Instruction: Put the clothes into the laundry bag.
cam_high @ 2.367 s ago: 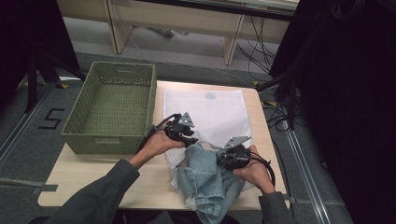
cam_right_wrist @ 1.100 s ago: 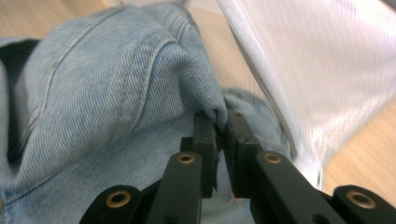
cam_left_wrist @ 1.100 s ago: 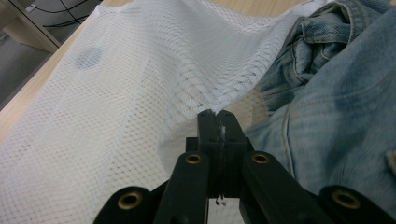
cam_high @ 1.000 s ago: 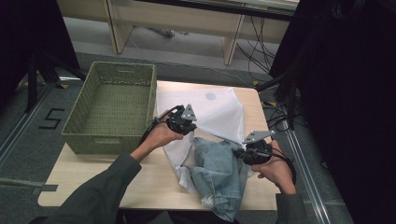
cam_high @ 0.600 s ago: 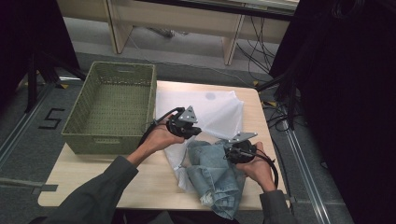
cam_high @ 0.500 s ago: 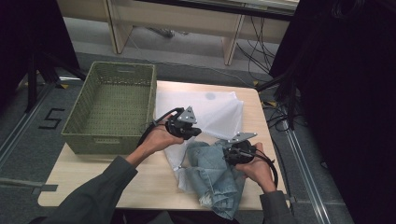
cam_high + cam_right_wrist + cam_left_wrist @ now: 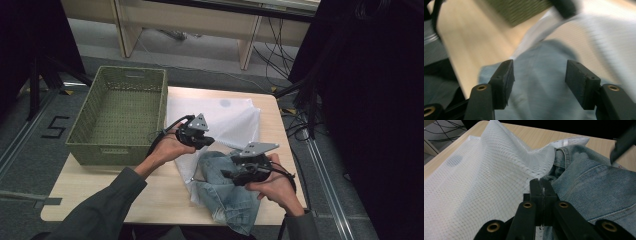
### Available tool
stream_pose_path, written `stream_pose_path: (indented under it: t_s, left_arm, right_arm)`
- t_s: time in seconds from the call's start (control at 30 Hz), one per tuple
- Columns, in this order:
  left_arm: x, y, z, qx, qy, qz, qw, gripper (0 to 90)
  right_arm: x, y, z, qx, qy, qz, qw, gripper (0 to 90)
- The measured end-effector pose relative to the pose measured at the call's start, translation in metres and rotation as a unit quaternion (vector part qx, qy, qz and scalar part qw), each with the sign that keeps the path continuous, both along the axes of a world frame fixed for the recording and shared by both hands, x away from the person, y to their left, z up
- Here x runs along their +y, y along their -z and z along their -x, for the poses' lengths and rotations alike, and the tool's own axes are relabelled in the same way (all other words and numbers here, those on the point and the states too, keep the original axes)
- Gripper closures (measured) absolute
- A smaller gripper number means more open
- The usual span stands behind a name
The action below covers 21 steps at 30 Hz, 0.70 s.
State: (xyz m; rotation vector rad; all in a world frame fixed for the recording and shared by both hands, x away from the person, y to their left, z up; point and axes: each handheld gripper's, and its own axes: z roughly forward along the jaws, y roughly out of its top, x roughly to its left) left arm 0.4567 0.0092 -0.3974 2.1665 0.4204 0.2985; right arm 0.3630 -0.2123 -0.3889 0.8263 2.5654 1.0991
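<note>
- Looks like stuffing denim jeans (image 7: pixel 226 192) into a white mesh laundry bag (image 7: pixel 220 120), both lying on the wooden table (image 7: pixel 95 187) right beside the green basket (image 7: pixel 120 115).
- Left gripper (image 7: pixel 205 142) clamped tight on the bag's mesh edge (image 7: pixel 541 185), holding the mouth up.
- Right gripper (image 7: pixel 227 174) just been opening, jaws now wide, hovering over the denim with nothing pinched between the pads.
- Jeans about half in: waistband end at the bag mouth, legs trailing toward the near table edge.
- Probably floppy but fairly heavy, thick denim, not slippery, not fragile at all.
- Best grabbed at a bunched fold or the waistband seam, then shoved deeper.
- Mesh super light and limp, likely to slide along if only pushed.
</note>
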Motion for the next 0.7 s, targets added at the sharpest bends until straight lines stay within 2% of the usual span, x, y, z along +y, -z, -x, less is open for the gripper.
stream_pose_path:
  t_s: [0.03, 0.07, 0.13, 0.2, 0.23, 0.27, 0.3, 0.33, 0.37, 0.4, 0.43, 0.5, 0.53, 0.57, 0.67, 0.7]
  left_arm:
    - [0.0, 0.0, 0.0, 0.0, 0.001, 0.0, 1.0, 89.0]
    - [0.0, 0.0, 0.001, 0.001, -0.002, 0.005, 1.0, 88.9]
    - [0.0, 0.0, 0.001, 0.002, -0.001, 0.005, 1.0, 89.0]
    - [-0.001, 0.0, 0.001, 0.001, -0.001, 0.005, 1.0, 88.9]
    - [-0.001, 0.0, 0.001, 0.0, 0.001, 0.001, 1.0, 89.0]
    - [-0.001, 0.001, 0.001, 0.004, -0.001, 0.002, 1.0, 88.9]
    - [-0.002, 0.001, 0.002, 0.002, -0.002, 0.001, 1.0, 89.0]
    - [-0.002, 0.002, 0.002, 0.003, 0.001, 0.001, 1.0, 89.0]
    - [-0.002, 0.001, 0.003, 0.003, 0.004, -0.002, 1.0, 89.0]
    - [-0.002, 0.001, 0.004, 0.007, 0.001, 0.003, 1.0, 89.0]
    - [-0.002, 0.001, 0.004, 0.005, 0.004, 0.001, 1.0, 89.0]
    - [-0.001, -0.001, 0.005, 0.006, 0.008, -0.001, 0.9999, 89.0]
    - [-0.001, -0.002, 0.007, 0.01, 0.005, 0.006, 0.9999, 89.0]
    - [-0.001, -0.004, 0.007, 0.006, 0.01, 0.006, 0.9999, 89.0]
    - [-0.001, -0.007, 0.009, 0.014, 0.006, 0.023, 0.9996, 89.1]
    - [0.001, -0.009, 0.008, 0.01, 0.011, 0.023, 0.9996, 89.1]
  right_arm:
    - [0.005, 0.005, 0.002, 0.012, -0.008, 0.007, 0.9999, 40.5]
    - [0.011, 0.012, 0.002, 0.012, -0.01, 0.002, 0.9999, 39.7]
    - [0.02, 0.023, 0.003, 0.036, -0.017, 0.022, 0.999, 38.8]
    - [0.028, 0.039, 0.001, 0.028, -0.007, 0.054, 0.9981, 39.3]
    - [0.032, 0.046, 0.002, 0.044, 0.017, 0.07, 0.9964, 41.8]
    - [0.035, 0.055, 0.0, 0.046, 0.026, 0.081, 0.9954, 46.6]
    - [0.037, 0.063, -0.002, 0.043, 0.03, 0.094, 0.9943, 54.3]
    - [0.037, 0.072, -0.006, 0.017, 0.01, 0.11, 0.9938, 64.5]
    - [0.039, 0.073, -0.007, 0.03, 0.013, 0.117, 0.9925, 72.3]
    - [0.041, 0.072, -0.008, 0.039, 0.019, 0.12, 0.9918, 76.3]
    - [0.04, 0.073, -0.012, 0.006, 0.002, 0.118, 0.993, 79.3]
    - [0.043, 0.063, -0.01, 0.006, 0.012, 0.108, 0.994, 81.1]
    - [0.043, 0.059, -0.01, 0.006, 0.024, 0.098, 0.9949, 81.6]
    - [0.041, 0.054, -0.011, 0.001, 0.028, 0.091, 0.9954, 81.8]
    - [0.033, 0.038, -0.019, -0.029, 0.04, 0.07, 0.9963, 82.1]
    - [0.031, 0.033, -0.022, -0.04, 0.047, 0.064, 0.996, 82.1]
